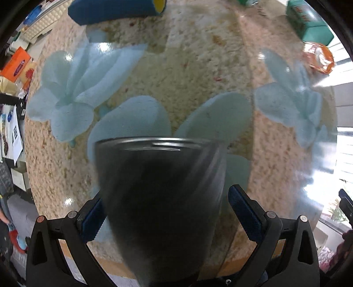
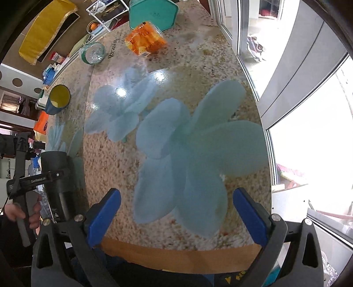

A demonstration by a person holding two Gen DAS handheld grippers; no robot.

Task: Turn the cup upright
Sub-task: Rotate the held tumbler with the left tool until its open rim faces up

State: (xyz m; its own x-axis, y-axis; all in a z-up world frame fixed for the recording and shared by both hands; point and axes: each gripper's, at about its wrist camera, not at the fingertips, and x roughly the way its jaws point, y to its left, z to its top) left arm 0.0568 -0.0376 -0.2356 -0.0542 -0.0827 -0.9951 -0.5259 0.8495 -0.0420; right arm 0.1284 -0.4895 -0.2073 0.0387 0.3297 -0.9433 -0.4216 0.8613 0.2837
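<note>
Table [image 2: 176,106] print "Rrasm…"; cup [image 1: 158,187] btwn fingers [image 1: 245,212].

Bright window [image 2: 308,136] glare blown out, glints on glossy table [image 2: 123,90], fisheye bending, perhaps motion-blurred cup [image 1: 161,198].

The worktop [image 2: 106,154] was a glossy, speckled beige stone-look surface printed with large pale blue flowers [image 2: 198,159], and ceiling lights glared off it in bright spots. A tan wooden band [image 2: 176,256] edged its near side. To the right, tall windows [image 2: 308,132] in pale grey frames let in strong, washed-out daylight. At the far left a yellow cloth with gold trim [image 2: 44,28] lay draped over dark furniture, beside a white wire rack [image 2: 106,13]. Cluttered shelves filled the dim left side, too blurred to make out.
</note>
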